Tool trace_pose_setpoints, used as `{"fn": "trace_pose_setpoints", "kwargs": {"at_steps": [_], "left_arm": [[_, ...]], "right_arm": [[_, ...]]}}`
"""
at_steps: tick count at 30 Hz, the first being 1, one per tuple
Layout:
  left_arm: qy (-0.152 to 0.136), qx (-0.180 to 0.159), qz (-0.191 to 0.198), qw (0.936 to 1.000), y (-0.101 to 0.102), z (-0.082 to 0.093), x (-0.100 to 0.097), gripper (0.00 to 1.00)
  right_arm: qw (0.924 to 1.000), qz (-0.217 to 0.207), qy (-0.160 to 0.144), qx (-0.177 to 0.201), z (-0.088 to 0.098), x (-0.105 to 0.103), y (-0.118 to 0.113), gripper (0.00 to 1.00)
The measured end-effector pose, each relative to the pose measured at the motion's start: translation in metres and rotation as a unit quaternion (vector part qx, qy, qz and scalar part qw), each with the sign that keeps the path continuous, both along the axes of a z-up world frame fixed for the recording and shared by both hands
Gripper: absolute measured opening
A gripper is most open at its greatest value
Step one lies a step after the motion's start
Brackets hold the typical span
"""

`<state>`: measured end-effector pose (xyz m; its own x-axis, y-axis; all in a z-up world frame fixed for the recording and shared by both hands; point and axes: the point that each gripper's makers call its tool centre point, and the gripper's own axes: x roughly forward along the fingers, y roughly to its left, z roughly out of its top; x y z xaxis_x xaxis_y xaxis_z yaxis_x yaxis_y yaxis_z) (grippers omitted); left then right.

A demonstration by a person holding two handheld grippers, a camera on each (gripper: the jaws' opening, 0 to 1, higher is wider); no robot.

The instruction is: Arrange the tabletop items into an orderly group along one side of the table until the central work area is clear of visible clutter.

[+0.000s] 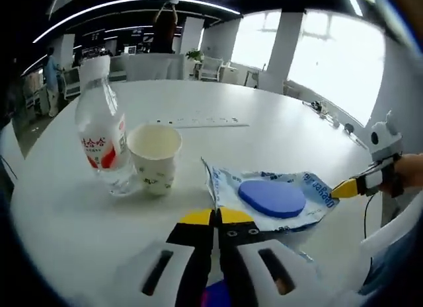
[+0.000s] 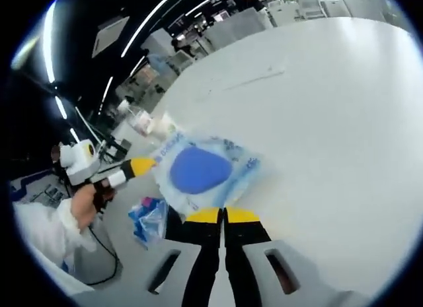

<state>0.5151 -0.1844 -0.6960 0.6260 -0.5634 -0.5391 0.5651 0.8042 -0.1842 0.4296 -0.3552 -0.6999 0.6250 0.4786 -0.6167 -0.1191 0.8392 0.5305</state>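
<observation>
Left gripper (image 1: 217,216) with black jaws, yellow tips, white slotted body, right gripper (image 2: 223,216) of the same make, yellow-tipped black jaws on white housing, thin black cable, a hand (image 2: 84,204) beside a white sleeve (image 2: 39,231)

**White round table and its load**

A large white round table (image 1: 277,122) with a smooth, glossy top carries a small cluster of things. In the left gripper view, a clear plastic water bottle with a red and white label (image 1: 100,132) stands upright at about nine o'clock. Just beside it, toward the centre, stands a white paper cup (image 1: 154,156), open and upright. At about four o'clock lies a flat, crinkled blue and white plastic packet with a blue oval printed on it (image 1: 274,198). In the right gripper view, a second, smaller crumpled blue plastic wrapper (image 2: 149,218) sits at about eight o'clock, near the table's edge.
</observation>
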Motion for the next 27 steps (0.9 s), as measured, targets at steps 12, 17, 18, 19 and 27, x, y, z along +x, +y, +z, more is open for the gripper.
{"fn": "trace_pose_setpoints", "kwargs": {"at_steps": [12,17,18,19,27], "left_arm": [[-0.041,-0.005,-0.005,0.9991,-0.013,0.031,0.0,0.0],[-0.042,-0.004,-0.004,0.9991,-0.012,0.031,0.002,0.0],[-0.043,-0.004,-0.003,0.9991,-0.012,0.032,0.002,0.0],[-0.043,-0.004,-0.002,0.999,-0.012,0.032,0.003,0.0],[-0.038,0.005,0.002,0.9992,-0.014,0.021,0.017,0.0]], "right_arm": [[0.9975,0.01,-0.063,-0.028,0.034,0.022,-0.018,0.0],[0.9972,0.013,-0.067,-0.03,0.034,0.024,-0.018,0.0],[0.9972,0.014,-0.067,-0.031,0.034,0.024,-0.018,0.0],[0.9971,0.017,-0.068,-0.032,0.034,0.026,-0.017,0.0],[0.9944,0.043,-0.074,-0.061,0.031,0.046,-0.018,0.0]]}}
